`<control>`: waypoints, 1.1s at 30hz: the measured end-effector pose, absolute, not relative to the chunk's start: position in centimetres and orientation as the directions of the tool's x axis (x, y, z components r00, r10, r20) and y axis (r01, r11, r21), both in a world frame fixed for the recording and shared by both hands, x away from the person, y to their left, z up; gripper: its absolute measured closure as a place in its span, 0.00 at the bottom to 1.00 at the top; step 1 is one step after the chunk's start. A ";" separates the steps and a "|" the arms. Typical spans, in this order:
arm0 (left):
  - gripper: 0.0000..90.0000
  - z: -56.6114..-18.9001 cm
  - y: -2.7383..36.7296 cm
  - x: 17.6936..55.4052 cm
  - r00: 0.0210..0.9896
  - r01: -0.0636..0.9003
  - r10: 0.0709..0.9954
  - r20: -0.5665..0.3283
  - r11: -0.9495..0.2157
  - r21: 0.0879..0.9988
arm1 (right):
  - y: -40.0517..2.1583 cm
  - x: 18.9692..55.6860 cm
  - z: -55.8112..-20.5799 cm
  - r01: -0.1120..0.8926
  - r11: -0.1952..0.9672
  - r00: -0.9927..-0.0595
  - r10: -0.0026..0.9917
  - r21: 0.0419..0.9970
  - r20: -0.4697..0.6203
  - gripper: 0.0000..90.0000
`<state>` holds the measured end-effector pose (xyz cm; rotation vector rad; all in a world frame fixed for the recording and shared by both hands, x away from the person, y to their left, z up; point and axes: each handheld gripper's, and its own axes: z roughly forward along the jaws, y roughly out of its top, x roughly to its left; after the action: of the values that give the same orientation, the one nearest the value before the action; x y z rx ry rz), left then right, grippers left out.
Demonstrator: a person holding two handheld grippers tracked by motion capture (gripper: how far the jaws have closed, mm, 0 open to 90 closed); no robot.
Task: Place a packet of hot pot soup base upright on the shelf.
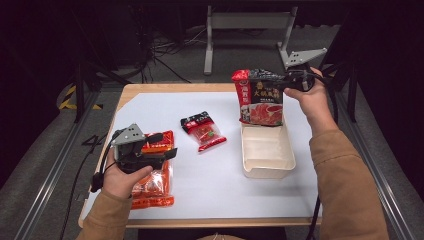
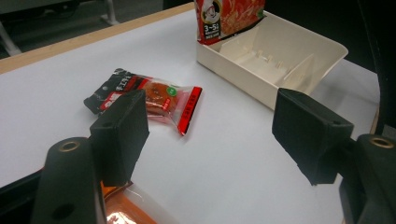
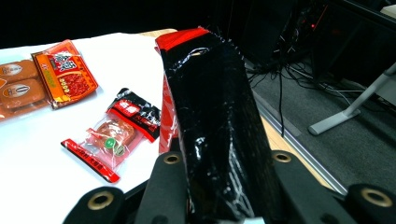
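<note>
White sheet covers counter [image 1: 210,185]. High view: right hand-held gripper [image 1: 292,80] clamps black-red pouch [image 1: 262,97] upright, bottom edge over far end of cream tray [image 1: 267,162]. Left hand-held gripper [image 1: 162,147] hovers over orange packs [image 1: 155,187].
Left gripper view: jaws wide apart, nothing btwn; small red packet [image 2: 154,98] flat near tray.
Right gripper view: jaws pinch pouch [image 3: 212,126].

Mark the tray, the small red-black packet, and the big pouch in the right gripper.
tray [image 1: 268,169]: high view, on its near rim.
small packet [image 2: 161,97]: left gripper view, on its clear middle.
big pouch [image 1: 265,102]: high view, on its printed front, held by the right gripper [image 1: 292,80].
</note>
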<state>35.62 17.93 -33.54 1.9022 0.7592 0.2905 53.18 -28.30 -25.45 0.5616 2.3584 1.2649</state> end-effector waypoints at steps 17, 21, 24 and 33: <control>0.31 -33.8 17.9 35.8 0.772 0.375 0.623 -0.125 -0.288 0.881 | -28.3 53.2 -27.9 0.183 0.511 -0.840 0.525 0.840 -0.136 0.83; 0.31 -33.9 17.9 35.8 0.770 0.380 0.624 -0.128 -0.289 0.878 | -28.4 53.1 -28.7 0.205 0.516 -0.839 0.530 0.832 -0.122 0.83; 0.31 -33.9 17.9 35.8 0.768 0.384 0.627 -0.130 -0.288 0.877 | -28.6 53.0 -29.2 0.220 0.502 -0.834 0.541 0.836 -0.105 0.82; 0.31 -34.0 17.9 35.9 0.767 0.383 0.630 -0.120 -0.301 0.873 | -29.4 52.4 -30.0 0.277 0.436 -0.806 0.591 0.856 -0.041 0.78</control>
<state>35.92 17.94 -34.00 1.9281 0.7694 0.3000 52.36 -29.44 -29.97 0.7426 2.3589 1.3128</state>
